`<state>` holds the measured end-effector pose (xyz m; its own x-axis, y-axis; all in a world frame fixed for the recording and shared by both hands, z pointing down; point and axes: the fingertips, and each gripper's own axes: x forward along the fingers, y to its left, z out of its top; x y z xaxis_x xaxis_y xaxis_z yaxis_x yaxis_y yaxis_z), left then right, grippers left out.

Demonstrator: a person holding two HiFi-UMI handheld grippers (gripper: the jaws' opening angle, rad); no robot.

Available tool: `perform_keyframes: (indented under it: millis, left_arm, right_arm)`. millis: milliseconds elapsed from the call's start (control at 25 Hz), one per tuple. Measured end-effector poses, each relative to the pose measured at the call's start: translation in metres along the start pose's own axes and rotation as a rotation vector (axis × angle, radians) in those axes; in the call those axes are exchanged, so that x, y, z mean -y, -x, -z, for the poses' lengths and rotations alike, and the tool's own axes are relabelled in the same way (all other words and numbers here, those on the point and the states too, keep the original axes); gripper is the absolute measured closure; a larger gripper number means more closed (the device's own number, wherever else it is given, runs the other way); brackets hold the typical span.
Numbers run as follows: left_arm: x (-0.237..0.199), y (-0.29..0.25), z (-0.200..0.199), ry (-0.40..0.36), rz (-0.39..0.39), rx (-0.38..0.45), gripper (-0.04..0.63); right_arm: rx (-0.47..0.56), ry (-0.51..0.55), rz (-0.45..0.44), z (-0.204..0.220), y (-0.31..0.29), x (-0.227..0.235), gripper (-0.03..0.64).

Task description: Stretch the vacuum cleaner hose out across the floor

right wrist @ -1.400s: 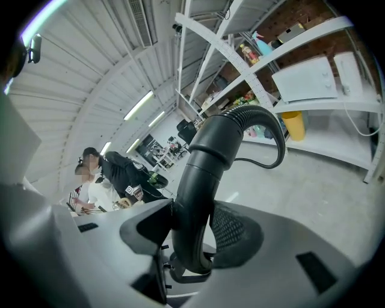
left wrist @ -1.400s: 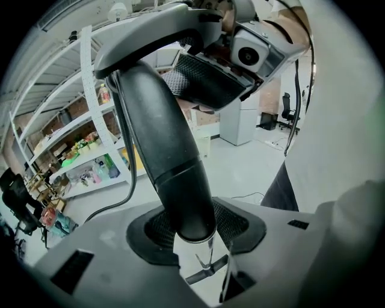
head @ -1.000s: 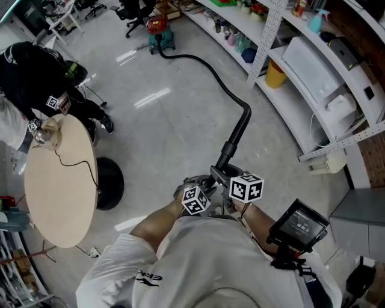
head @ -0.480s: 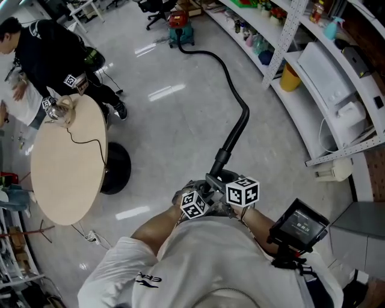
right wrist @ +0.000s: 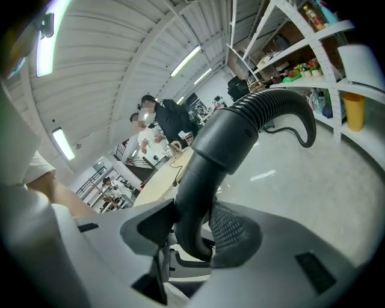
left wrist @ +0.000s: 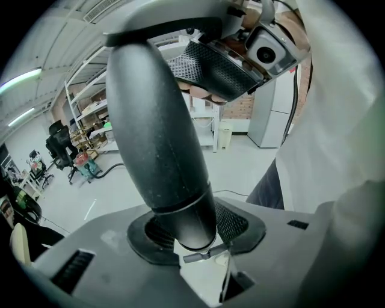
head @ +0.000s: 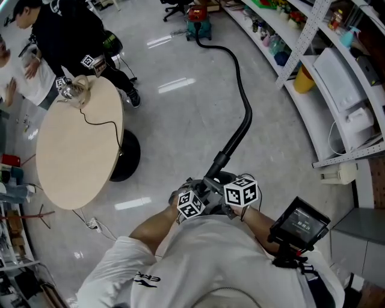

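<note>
The black vacuum hose (head: 243, 114) runs over the floor from the red and green vacuum cleaner (head: 198, 15) at the far end to its stiff dark tube end (head: 218, 165) just in front of me. Both grippers hold that tube side by side. My left gripper (head: 197, 194) is shut on the smooth tube (left wrist: 159, 138), with the pads pressed to its sides. My right gripper (head: 224, 185) is shut on the tube just below the ribbed hose cuff (right wrist: 240, 138). The right gripper's meshed pad (left wrist: 216, 69) shows at the top of the left gripper view.
A round beige table (head: 78, 144) on a black base (head: 126, 156) stands at the left, with two people (head: 66, 30) behind it. Metal shelving (head: 337, 78) with bottles and a yellow container (head: 304, 78) lines the right side. A small screen (head: 299, 222) hangs at my chest.
Both grippers have drawn back from the vacuum cleaner with the tube still in them. The cleaner now sits farther up the picture, the hose lies straighter, and the table has come closer.
</note>
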<state>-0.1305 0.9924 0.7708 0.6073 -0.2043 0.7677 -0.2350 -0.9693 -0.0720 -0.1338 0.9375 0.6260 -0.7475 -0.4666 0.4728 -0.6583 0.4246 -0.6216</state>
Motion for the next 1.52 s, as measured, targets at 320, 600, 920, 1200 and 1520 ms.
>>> perform_keyframes:
  millis: [320, 600, 920, 1200, 1520]
  left_arm:
    - [0.023, 0.030, 0.042, -0.010, 0.031, -0.003, 0.434]
    - [0.051, 0.041, 0.065, -0.042, 0.094, 0.013, 0.434]
    - [0.089, 0.035, 0.059, -0.032, 0.108, 0.020, 0.434]
    - [0.110, 0.040, 0.058, 0.041, 0.044, 0.000, 0.436]
    - [0.143, 0.046, 0.052, 0.151, -0.012, 0.007, 0.448]
  right_arm:
    - [-0.028, -0.008, 0.002, 0.033, -0.023, -0.039, 0.434]
    - [-0.031, -0.021, 0.038, 0.060, -0.031, -0.058, 0.436]
    - [-0.071, 0.008, 0.023, 0.087, -0.010, -0.061, 0.436]
    - [-0.149, 0.089, -0.053, 0.107, -0.001, -0.078, 0.436]
    - [-0.202, 0.129, -0.127, 0.137, 0.019, -0.091, 0.436]
